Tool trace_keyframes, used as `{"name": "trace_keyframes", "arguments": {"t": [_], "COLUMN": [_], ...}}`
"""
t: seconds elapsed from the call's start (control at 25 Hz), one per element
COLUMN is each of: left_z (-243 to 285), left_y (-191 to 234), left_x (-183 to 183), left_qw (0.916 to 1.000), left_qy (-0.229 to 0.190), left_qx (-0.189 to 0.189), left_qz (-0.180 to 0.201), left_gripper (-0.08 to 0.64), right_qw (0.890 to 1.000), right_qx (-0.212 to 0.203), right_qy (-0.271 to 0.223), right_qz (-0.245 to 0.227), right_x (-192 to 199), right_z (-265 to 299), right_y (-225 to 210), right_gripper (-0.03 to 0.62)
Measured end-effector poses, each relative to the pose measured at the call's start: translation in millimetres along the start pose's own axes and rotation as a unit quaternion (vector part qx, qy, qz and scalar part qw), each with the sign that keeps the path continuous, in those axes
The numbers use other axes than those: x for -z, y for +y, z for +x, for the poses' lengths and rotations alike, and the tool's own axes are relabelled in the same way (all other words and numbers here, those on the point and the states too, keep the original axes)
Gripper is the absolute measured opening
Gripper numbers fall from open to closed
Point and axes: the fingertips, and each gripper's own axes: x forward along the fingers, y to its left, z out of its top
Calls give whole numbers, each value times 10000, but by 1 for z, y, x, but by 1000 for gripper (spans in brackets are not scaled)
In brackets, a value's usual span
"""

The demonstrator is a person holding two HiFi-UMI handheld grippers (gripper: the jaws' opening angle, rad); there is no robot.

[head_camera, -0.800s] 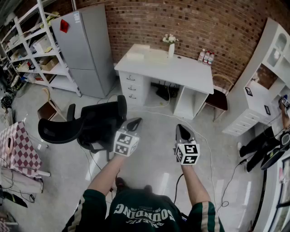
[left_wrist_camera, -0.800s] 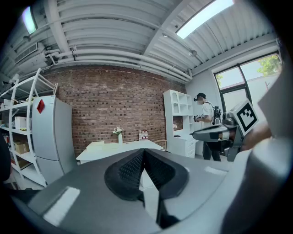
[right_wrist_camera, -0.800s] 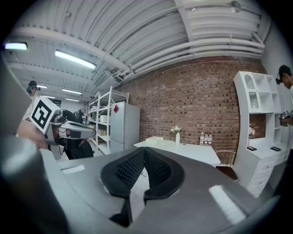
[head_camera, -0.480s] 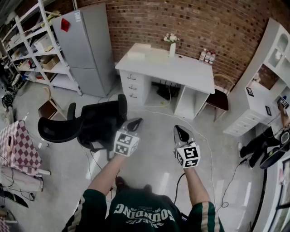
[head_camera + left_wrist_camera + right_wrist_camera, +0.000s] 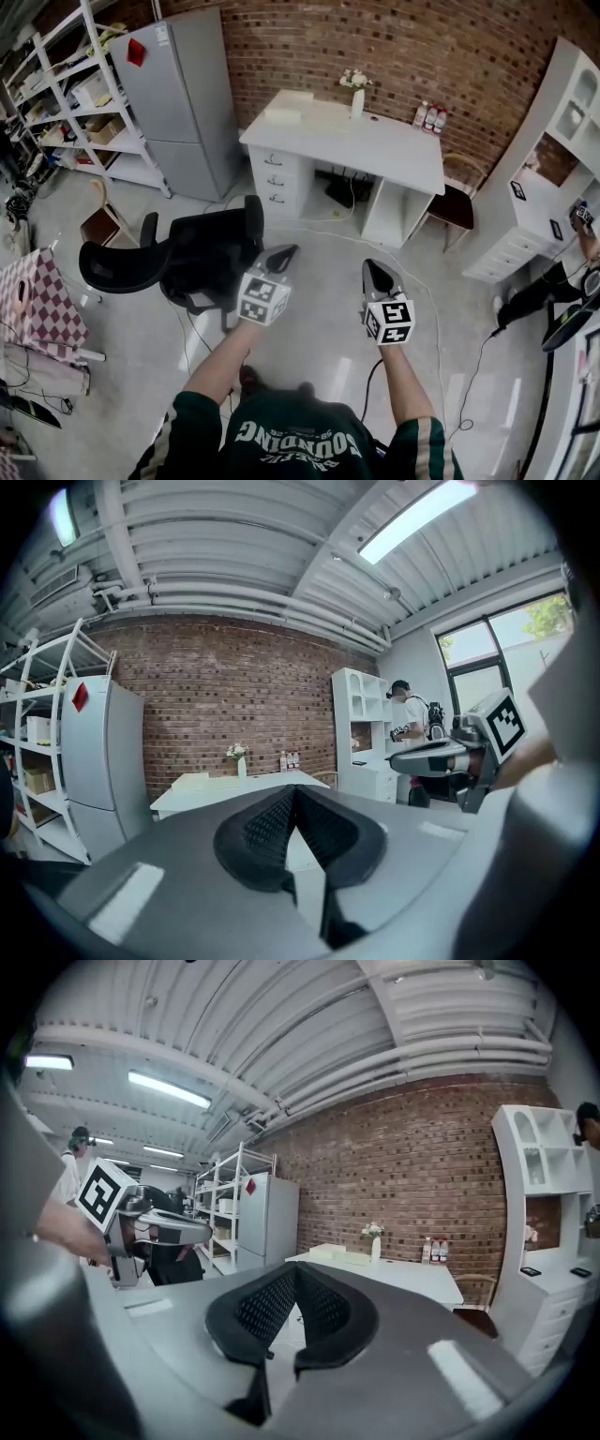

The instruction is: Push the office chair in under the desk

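At the far left a white shelving rack (image 5: 66, 103) stands against the wall, with a grey refrigerator (image 5: 178, 103) just beside it. In front of those, out on the floor (image 5: 319, 342), stands the black office chair (image 5: 202, 258). Its curved backrest is at the left and its seat at the right. It is well apart from the white surface (image 5: 375, 141), off to the left of the drawers (image 5: 272, 178).

My left tongs (image 5: 285, 251) sit just to the right of the chair's seat as my head camera sees it. Their own view shows the two black ribbed pads (image 5: 267, 822) pressed together with nothing between them. My right tongs (image 5: 376, 269) are beside them over bare floor, likewise closed tight and empty, with the pads (image 5: 328, 1309) meeting at the tip.

Both tongs point ahead toward the surface, which stands against the brick wall (image 5: 394, 47). The knee space (image 5: 342, 192) under it, between the drawers and the right-hand panel, holds cables. On top stand a white vase of flowers (image 5: 355, 94) and, at the back right corner, a few bottles (image 5: 427, 117). Just right of the surface is a dark-seated wooden chair (image 5: 452, 202), then a tall white cabinet (image 5: 553, 150).
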Motion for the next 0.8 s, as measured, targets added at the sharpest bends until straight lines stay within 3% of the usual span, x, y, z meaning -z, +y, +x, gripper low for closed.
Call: {"name": "trace_keyframes", "arguments": {"t": [0.44, 0.8], "left_z": [-9, -44], "left_y": [-4, 3], "left_x": [9, 21], "left_qw": [9999, 9988], "left_qy": [79, 237], "left_qx": [-119, -430], "left_qz": [85, 29], "left_gripper": [11, 11], "right_qw": [9999, 9975], "right_qx": [-101, -678], "right_qy": [11, 80], "right_qz": [43, 177], "right_x": [4, 12], "right_z": [-4, 12], "right_y": [8, 36], "right_gripper": [0, 0]}}
